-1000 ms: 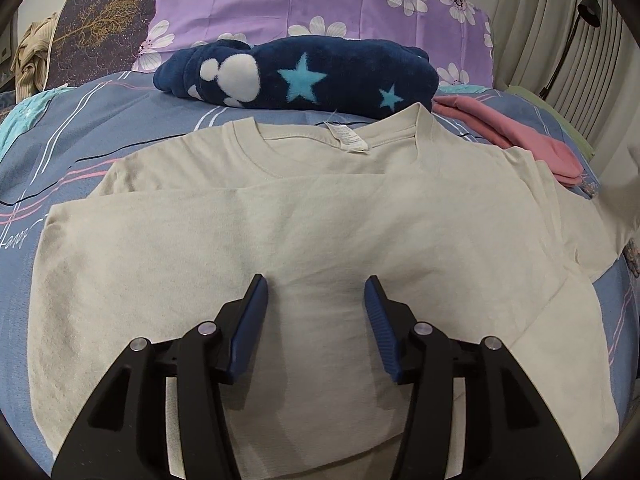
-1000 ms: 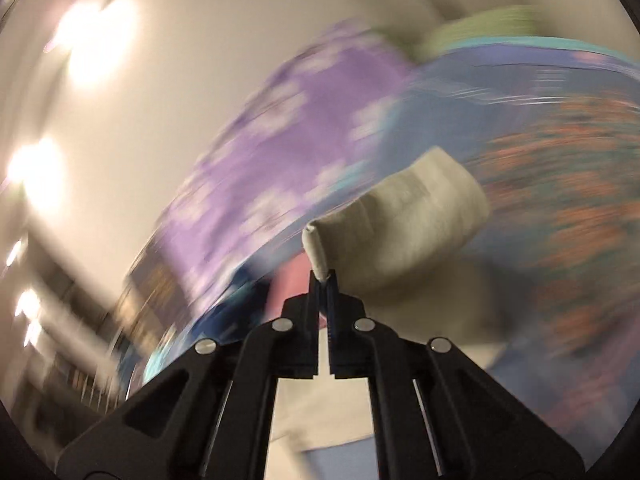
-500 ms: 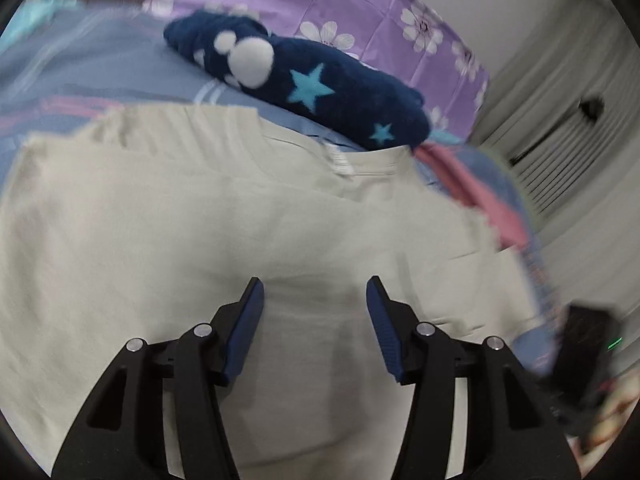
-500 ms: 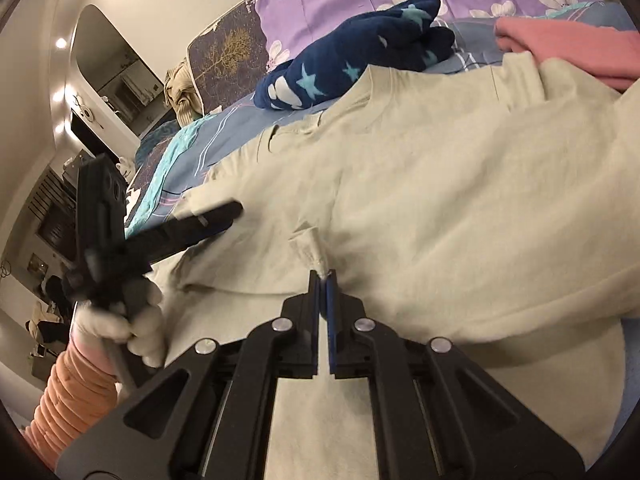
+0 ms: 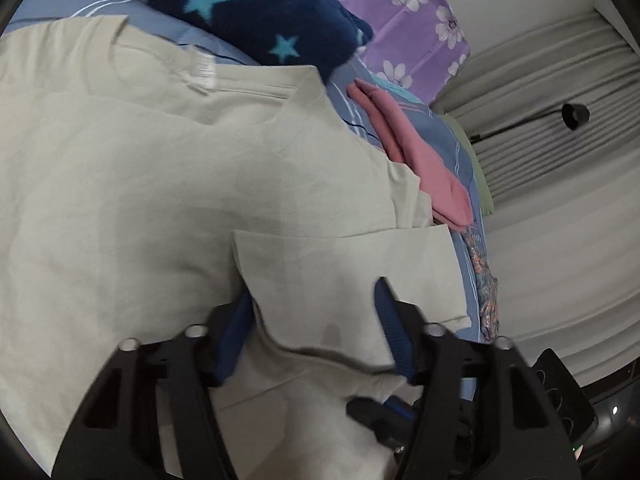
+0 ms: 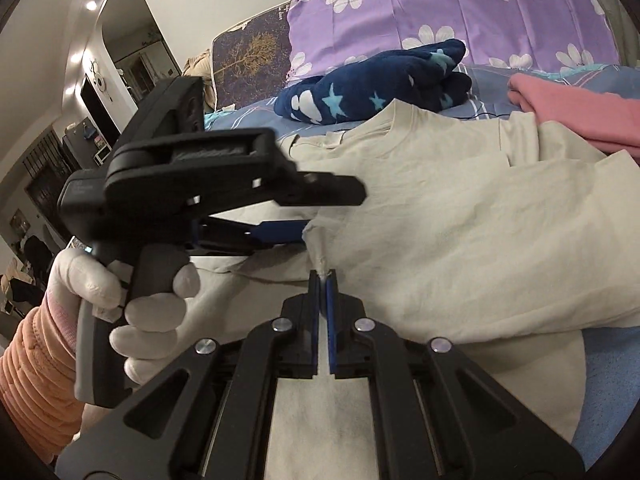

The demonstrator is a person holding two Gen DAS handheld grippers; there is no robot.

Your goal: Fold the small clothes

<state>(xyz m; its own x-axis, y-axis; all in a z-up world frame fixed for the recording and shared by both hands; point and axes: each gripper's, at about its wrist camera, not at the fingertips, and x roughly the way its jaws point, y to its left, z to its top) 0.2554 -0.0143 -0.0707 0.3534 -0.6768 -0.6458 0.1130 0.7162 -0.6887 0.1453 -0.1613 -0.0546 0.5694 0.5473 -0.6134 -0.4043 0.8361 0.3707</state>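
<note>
A beige T-shirt (image 5: 140,184) lies spread on the bed, collar at the far side; it also shows in the right wrist view (image 6: 460,232). Its right side is folded over toward the middle as a flap (image 5: 344,264). My right gripper (image 6: 323,276) is shut on the flap's corner and holds it just above the shirt. My left gripper (image 5: 316,300) is open, its fingers either side of the folded flap; the flap covers part of the left finger. In the right wrist view the left gripper (image 6: 320,216) comes in from the left, held by a white-gloved hand.
A dark blue star-print fleece (image 5: 256,12) lies beyond the collar, before a purple flowered pillow (image 6: 460,12). Folded pink clothes (image 5: 420,160) lie to the right of the shirt. Grey curtains (image 5: 560,160) hang past the bed's right edge.
My right gripper has carried the shirt's side over onto the body and lowered it. My left gripper has swung right and moved in around the folded flap.
</note>
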